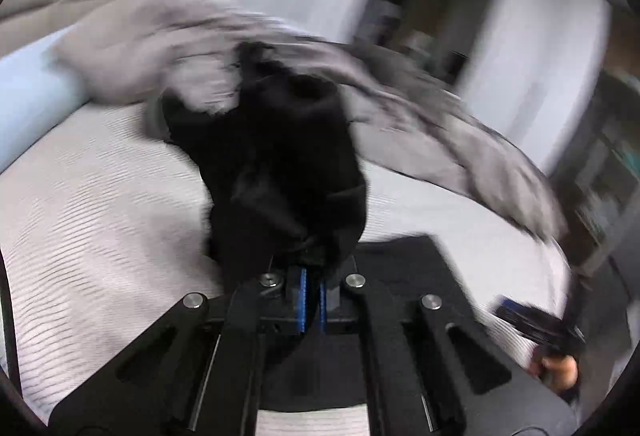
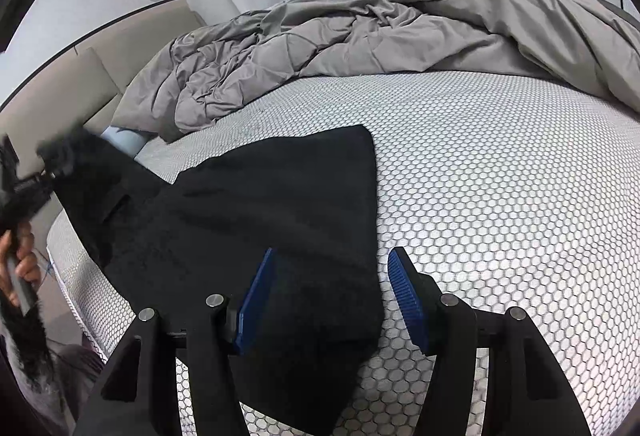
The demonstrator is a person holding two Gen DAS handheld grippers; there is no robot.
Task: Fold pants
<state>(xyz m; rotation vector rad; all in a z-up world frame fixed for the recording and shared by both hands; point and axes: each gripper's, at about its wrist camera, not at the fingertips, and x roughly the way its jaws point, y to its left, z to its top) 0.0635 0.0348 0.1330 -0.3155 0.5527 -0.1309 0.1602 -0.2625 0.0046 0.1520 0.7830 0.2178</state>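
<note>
Black pants [image 2: 256,220] run from lower centre to the frame's left edge across the mattress [image 2: 500,196]; left gripper [image 1: 312,276] pinches the raised far end, right gripper [image 2: 332,292] spread over the near end.

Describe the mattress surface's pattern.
White mattress with a dark honeycomb mesh of small hexagons; sharpest in the right wrist view.

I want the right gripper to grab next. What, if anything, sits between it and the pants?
Nothing visible. The right gripper hangs open right over the pants, whose near edge lies between its pads on the mattress. The left gripper is shut on the far end, off to the side.
</note>
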